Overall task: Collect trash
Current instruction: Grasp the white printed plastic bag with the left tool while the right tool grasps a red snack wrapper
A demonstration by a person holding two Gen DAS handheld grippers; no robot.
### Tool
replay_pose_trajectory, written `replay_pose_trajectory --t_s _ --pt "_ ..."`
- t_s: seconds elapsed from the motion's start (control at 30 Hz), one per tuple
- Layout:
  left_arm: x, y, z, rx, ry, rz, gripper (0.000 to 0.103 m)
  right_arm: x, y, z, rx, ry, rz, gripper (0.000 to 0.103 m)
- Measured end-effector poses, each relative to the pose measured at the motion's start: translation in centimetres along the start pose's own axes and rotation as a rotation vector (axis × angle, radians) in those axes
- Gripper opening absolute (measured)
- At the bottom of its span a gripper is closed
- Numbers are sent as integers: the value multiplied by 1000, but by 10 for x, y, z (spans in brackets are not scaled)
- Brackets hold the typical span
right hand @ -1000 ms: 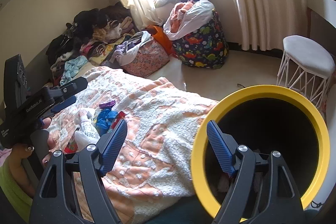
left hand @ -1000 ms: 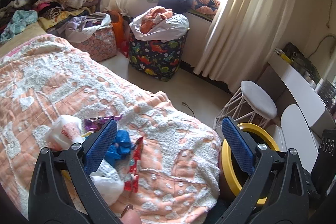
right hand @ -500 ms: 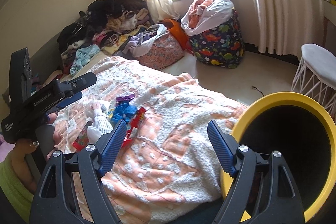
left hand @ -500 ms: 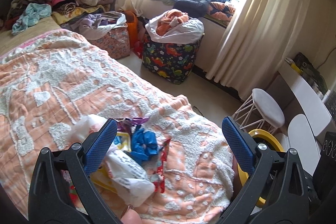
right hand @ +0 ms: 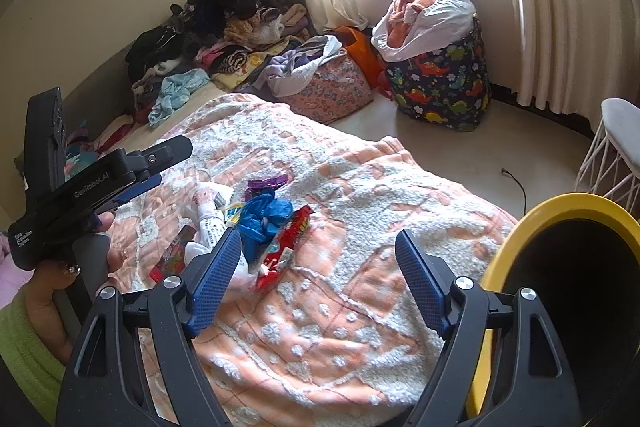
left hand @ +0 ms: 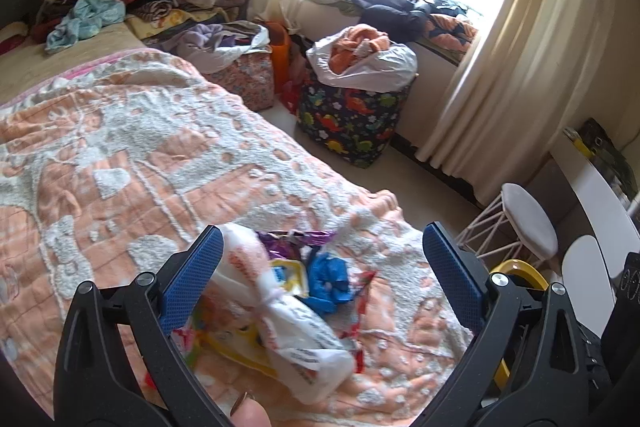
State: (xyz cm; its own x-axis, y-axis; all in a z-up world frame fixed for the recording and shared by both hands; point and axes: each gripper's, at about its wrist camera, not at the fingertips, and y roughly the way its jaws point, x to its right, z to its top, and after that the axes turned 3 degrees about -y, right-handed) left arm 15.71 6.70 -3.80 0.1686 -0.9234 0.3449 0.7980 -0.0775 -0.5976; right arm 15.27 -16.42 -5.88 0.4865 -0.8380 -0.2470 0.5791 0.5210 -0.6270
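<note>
Peach bedspread carries the trash pile, now closer beneath both empty, wide-open grippers, left gripper and right gripper; yellow bin has slid rightward, so pickup looks imminent.

Bare blanket at the right view's centre leaves open passage toward the litter pile. The yellow bin blocks lower right; the left tongs crowd mid-left.
</note>
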Motion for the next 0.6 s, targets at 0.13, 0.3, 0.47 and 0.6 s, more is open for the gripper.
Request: replay_pose_trajectory --t_s 0.13,0.3,0.47,0.6 --pt "-17 2 3 4 -29 29 92 -6 11 1 -19 -13 12 77" --pt "-37 6 6 3 -61 61 92 -12 29 2 -47 -25 25 77" --pt "-53 14 6 -11 -88 78 92 -15 46 1 -79 -33 32 77" --pt "-61 22 4 -28 -102 84 92 -18 60 0 -106 -38 38 77"
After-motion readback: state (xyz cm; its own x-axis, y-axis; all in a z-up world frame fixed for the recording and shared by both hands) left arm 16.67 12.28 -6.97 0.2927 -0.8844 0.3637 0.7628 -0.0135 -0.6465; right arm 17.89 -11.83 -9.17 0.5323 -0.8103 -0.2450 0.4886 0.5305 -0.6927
